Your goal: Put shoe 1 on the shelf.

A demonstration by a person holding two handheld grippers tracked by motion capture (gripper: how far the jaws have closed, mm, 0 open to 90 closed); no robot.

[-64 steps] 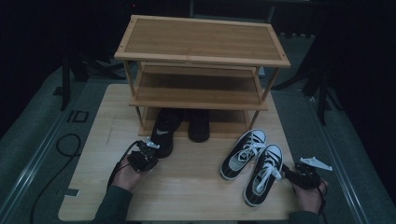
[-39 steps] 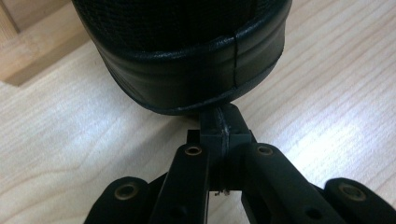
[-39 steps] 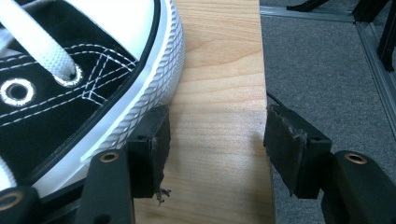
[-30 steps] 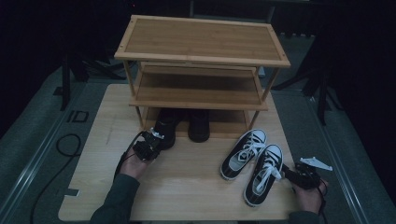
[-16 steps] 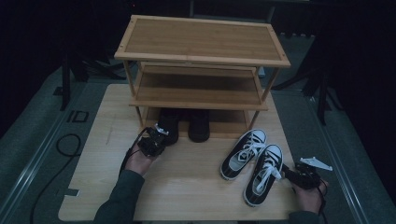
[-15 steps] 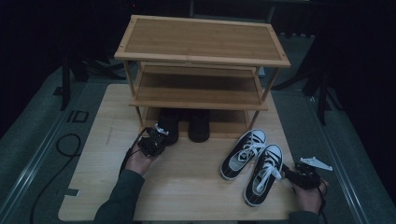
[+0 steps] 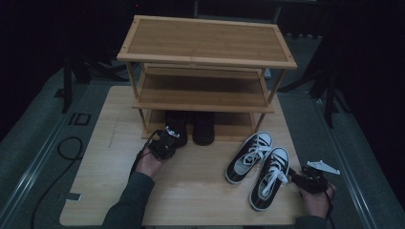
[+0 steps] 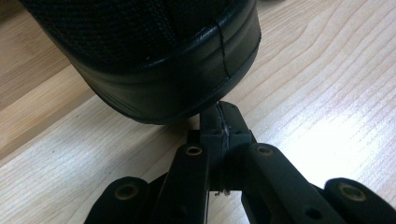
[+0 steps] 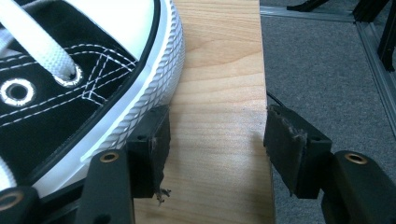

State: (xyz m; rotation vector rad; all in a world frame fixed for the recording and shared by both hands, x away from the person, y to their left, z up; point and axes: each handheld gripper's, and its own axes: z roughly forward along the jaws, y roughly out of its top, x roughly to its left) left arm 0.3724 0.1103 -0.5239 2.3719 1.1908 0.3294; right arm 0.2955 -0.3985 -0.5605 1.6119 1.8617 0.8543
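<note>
Dark floor surrounds the pale wooden table (image 7: 110, 191) I work over. My left gripper (image 8: 219, 122) has its jaws pressed flat together, holding nothing, tips at the heel of a black shoe (image 7: 175, 128) that sits with its twin (image 7: 204, 129) halfway under the rack (image 7: 205, 47). I judge I am nudging it in. My right gripper (image 9: 212, 140) is spread wide and empty beside the nearer black-and-white sneaker (image 7: 271, 177); its mate (image 7: 250, 150) lies alongside. Both sneakers remain unshelved, so most of the tidying is left

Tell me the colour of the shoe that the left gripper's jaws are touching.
Black all over, sole rim included; the shoe shows best in the left gripper view.
</note>
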